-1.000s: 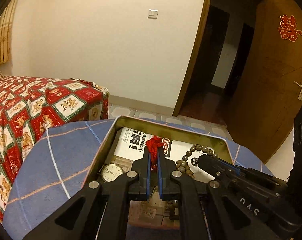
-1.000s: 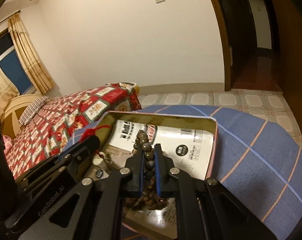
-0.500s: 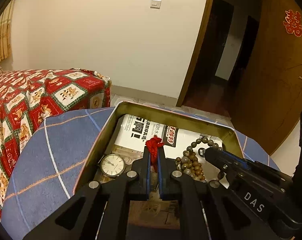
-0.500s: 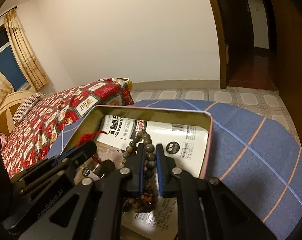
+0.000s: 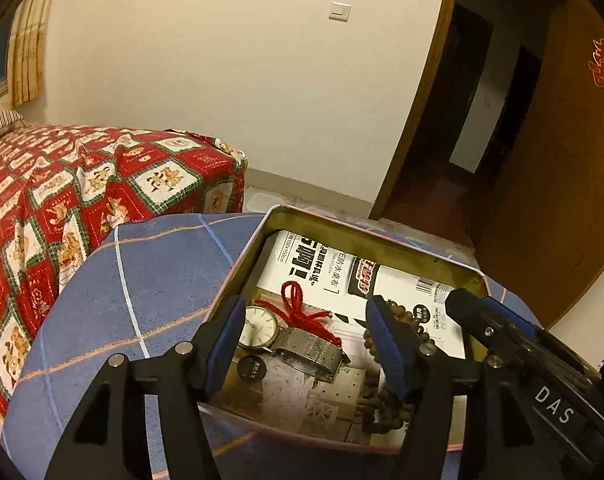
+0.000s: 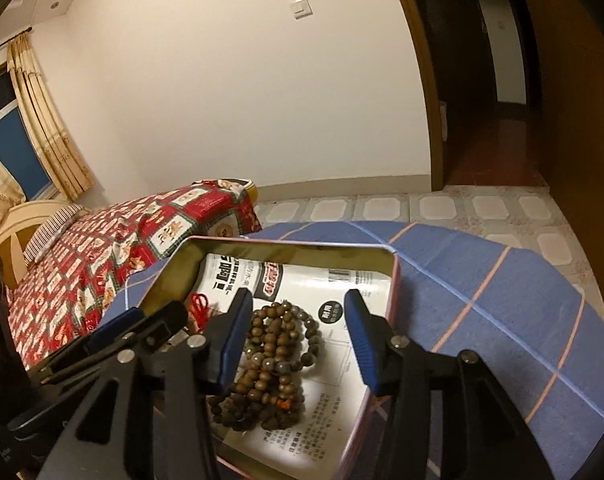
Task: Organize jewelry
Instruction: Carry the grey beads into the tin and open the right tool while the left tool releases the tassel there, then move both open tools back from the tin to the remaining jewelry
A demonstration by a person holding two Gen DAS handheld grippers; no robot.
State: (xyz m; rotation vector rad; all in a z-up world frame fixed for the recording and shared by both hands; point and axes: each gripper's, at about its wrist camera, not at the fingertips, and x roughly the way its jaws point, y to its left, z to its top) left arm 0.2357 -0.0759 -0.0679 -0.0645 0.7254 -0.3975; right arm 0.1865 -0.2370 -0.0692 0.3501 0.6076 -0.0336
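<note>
The bed with its red patchwork quilt [image 5: 82,200] fills the room to the left of the tin, its corner just beside the round tabletop under a blue checked cloth [image 5: 142,292]. Behind the tin the tiled floor [image 6: 441,208] lies open as far as the cream wall and the dark doorway [image 5: 481,128], and the cloth shows bare blue to the left and right of the tin.

The shallow rectangular gold metal tin [image 5: 365,240] stands on the cloth, near its far edge. Its floor is lined with white printed paper [image 5: 341,268].

In the right half of the tin lies the heap of brown wooden prayer beads [image 6: 274,364], loose on the paper. The right gripper [image 6: 298,340] hangs over it; its blue-padded fingers [image 6: 234,340] have just been opening and stand apart on either side of the heap, pressing on nothing.

In the left half of the tin lies the round white-faced wristwatch with a silver mesh strap [image 5: 262,326], and touching its strap the knotted red cord bracelet [image 5: 302,308]. The left gripper [image 5: 305,340] is above these two; its fingers [image 5: 385,340] have also just been opening and are spread wide, the watch and cord lying free between them, untouched.

A small dark round tag [image 5: 252,368] lies just in front of the watch.
</note>
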